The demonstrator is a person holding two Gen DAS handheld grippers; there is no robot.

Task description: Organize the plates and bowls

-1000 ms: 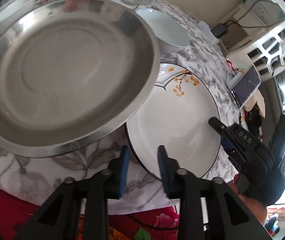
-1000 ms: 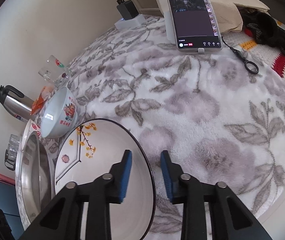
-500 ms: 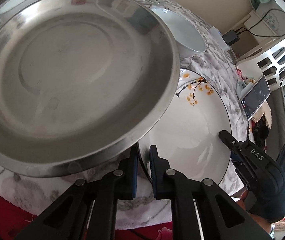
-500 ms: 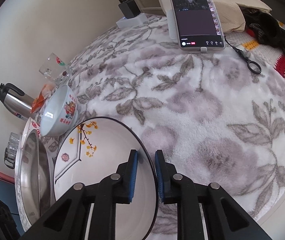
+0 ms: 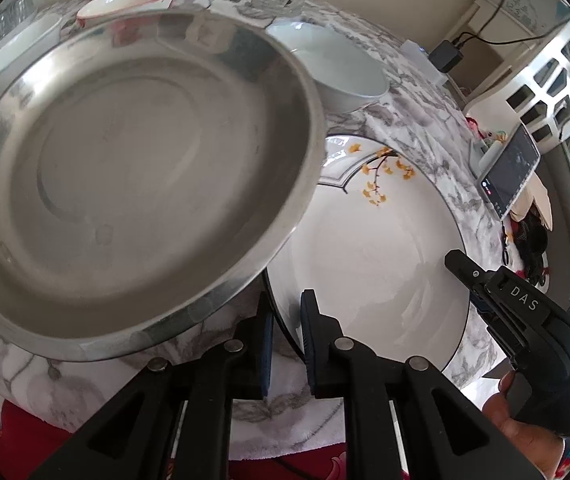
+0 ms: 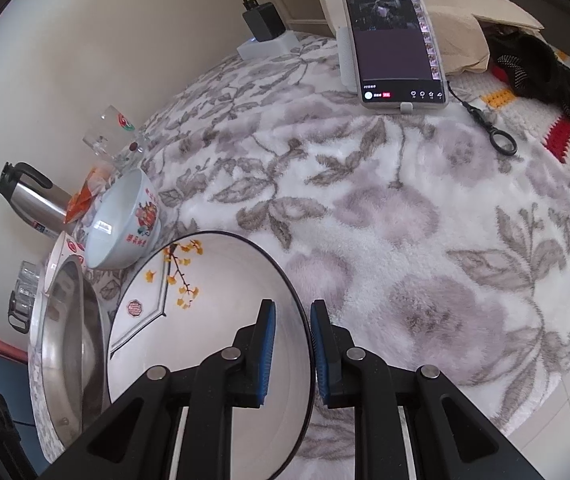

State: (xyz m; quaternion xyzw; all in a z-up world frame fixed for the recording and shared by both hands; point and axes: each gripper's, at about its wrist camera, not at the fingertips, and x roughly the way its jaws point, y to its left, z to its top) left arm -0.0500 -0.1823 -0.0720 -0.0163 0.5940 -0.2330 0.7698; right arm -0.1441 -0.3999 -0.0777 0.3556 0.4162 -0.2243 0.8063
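With both grippers clamped on opposite rims of white floral plate (image 5: 373, 248), left gripper (image 5: 286, 344) near, right gripper (image 6: 292, 354) right: lifting step; next, level raise clear of steel basin (image 5: 133, 184) at left.

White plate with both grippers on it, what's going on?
A person is gripping the white plate by its rim from opposite sides: left gripper and right gripper are both shut on it. It lies on the floral cloth beside the steel pan. Whether it has lifted can't be told.
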